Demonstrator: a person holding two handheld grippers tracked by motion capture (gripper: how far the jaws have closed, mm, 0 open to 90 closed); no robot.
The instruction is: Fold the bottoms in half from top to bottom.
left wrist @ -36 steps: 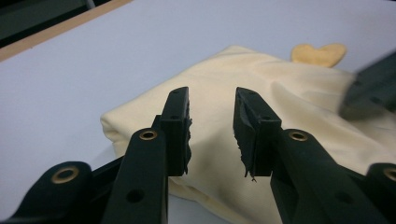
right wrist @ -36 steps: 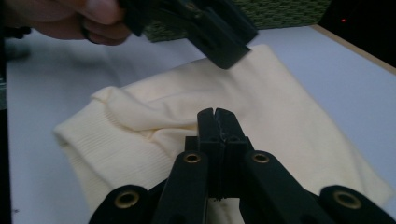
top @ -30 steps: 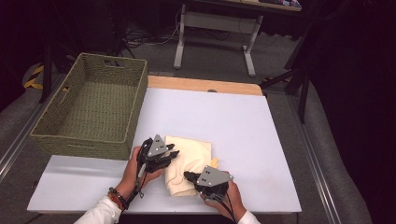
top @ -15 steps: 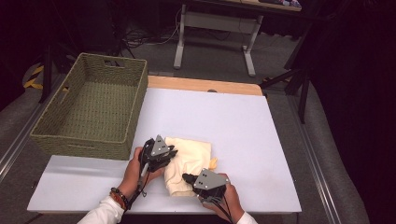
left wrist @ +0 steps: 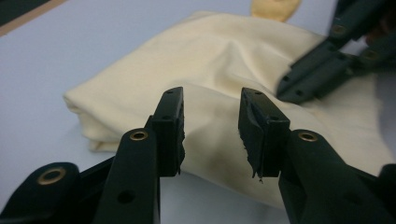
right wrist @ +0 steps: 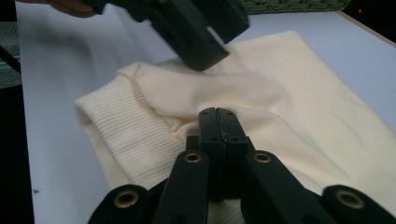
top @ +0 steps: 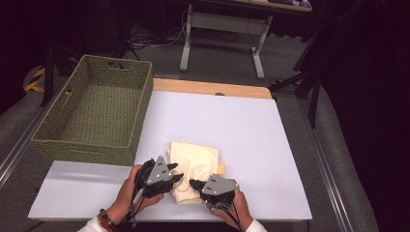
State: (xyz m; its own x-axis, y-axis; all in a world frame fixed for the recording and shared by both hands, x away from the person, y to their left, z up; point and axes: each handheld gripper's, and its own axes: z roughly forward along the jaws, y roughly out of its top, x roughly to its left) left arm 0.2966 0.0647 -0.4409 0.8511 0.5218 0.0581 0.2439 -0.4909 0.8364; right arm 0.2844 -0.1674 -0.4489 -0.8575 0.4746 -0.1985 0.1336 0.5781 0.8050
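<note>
1. Cream sweater (top: 193, 166), folded, lies at the near middle of the white table (top: 251, 125), right of the wicker basket (top: 92, 111).
2. Right gripper (right wrist: 217, 122): jaws clenched, pinching a fold of knit.
3. Left gripper (left wrist: 211, 126): jaws just reopened, released, cloth behind them; it has shifted since the earlier frame.
4. Folding step; next, regrip the left edge.

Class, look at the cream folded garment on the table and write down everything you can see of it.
The cream folded knit garment lies on the white table top, near its front edge, right of the green woven basket. It looks soft, fine-knit, folded in several layers, with a ribbed band at one edge and puckered folds near the middle. The right gripper is shut, its tips pinching a fold. The left gripper, its jaws just opening, stands apart over the cloth without gripping it.
</note>
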